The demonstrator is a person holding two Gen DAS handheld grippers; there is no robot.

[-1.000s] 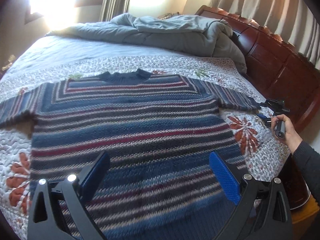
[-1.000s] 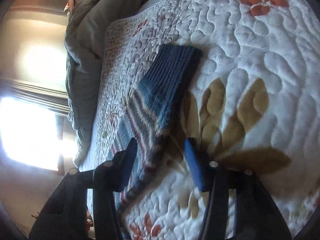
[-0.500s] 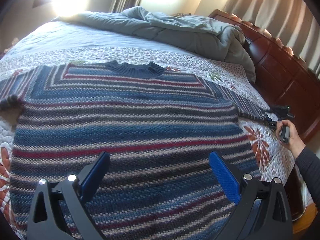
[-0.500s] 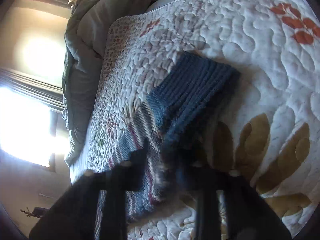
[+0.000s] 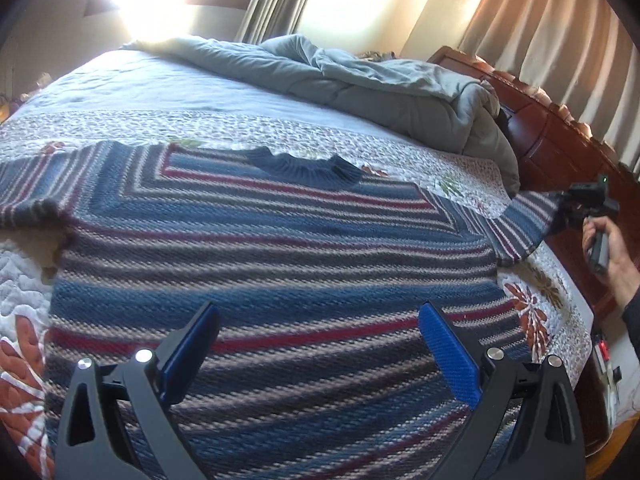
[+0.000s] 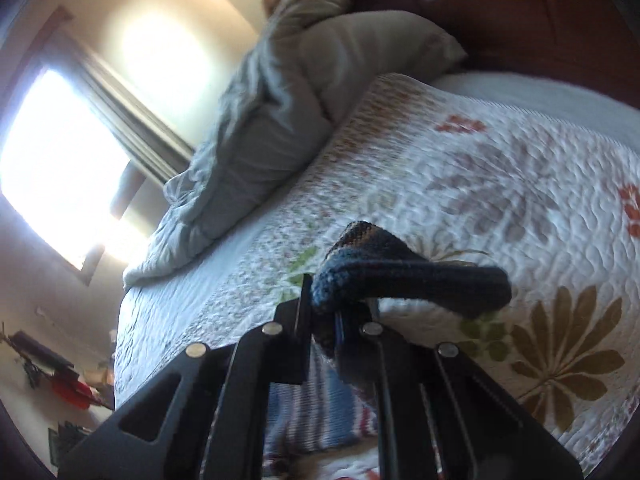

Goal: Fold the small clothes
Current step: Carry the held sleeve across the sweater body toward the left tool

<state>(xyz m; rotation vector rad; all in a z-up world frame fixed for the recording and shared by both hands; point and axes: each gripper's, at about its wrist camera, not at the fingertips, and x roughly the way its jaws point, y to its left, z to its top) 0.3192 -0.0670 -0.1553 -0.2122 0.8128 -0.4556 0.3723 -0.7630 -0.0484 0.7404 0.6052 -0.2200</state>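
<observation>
A striped knit sweater (image 5: 260, 264) in blue, grey and red lies flat on the quilted bedspread (image 5: 280, 132), collar toward the far side. My left gripper (image 5: 316, 344) is open and hovers above the sweater's lower body, holding nothing. My right gripper (image 6: 336, 316) is shut on the dark blue cuff (image 6: 400, 276) of the sweater's right sleeve and holds it lifted off the quilt. In the left wrist view the right gripper (image 5: 576, 206) shows at the far right, with the sleeve (image 5: 524, 224) raised toward it.
A rumpled grey duvet (image 5: 380, 84) lies across the far side of the bed. A dark wooden headboard (image 5: 560, 140) runs along the right. A bright window (image 6: 52, 152) and curtains stand behind. The bed edge drops off at the right.
My right gripper closed on the sleeve cuff and lifted it off the quilt. My left gripper moved forward over the sweater's body and stayed open.
</observation>
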